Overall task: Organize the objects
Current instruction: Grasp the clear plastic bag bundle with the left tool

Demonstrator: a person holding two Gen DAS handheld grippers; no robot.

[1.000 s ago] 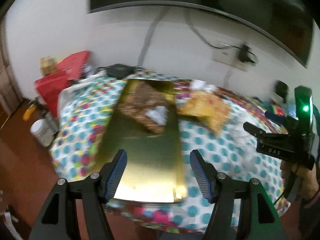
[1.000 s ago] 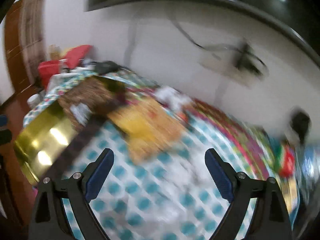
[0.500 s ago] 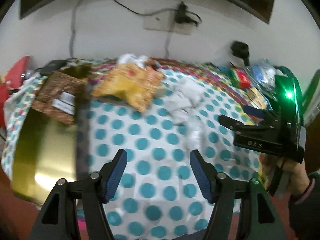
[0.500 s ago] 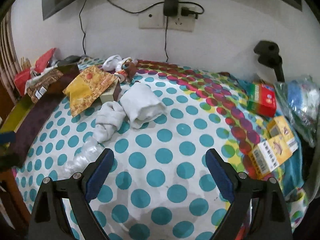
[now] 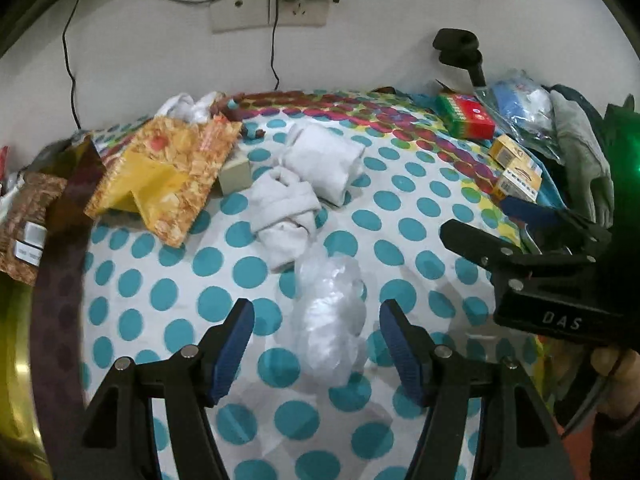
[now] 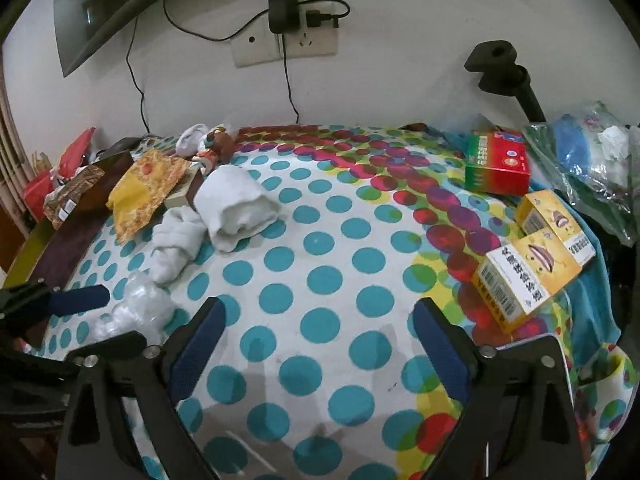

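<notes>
A polka-dot table point(image 5: 400, 184) holds scattered things. A clear crumpled plastic bag point(image 5: 330, 312) lies just ahead of my open left gripper point(image 5: 316, 336), between its jaws' line. Behind it lie a knotted white cloth point(image 5: 286, 212) and a folded white towel point(image 5: 326, 160). My right gripper point(image 6: 316, 328) is open and empty over bare cloth; it also shows in the left wrist view point(image 5: 516, 224). Two yellow boxes point(image 6: 528, 268) and a red-green box point(image 6: 498, 164) lie to its right.
A yellow snack packet point(image 5: 160, 180) and a brown packet point(image 5: 24, 220) lie at the left, by a gold tray point(image 5: 16, 360) with a dark strip. Plastic bags point(image 6: 592, 160) and a grey glove point(image 5: 580, 152) crowd the right edge. A wall socket point(image 6: 288, 40) with cables stands behind.
Both views have swung right, from the gold tray to the table's middle. The left gripper now faces the plastic bag. Both grippers stay open.
</notes>
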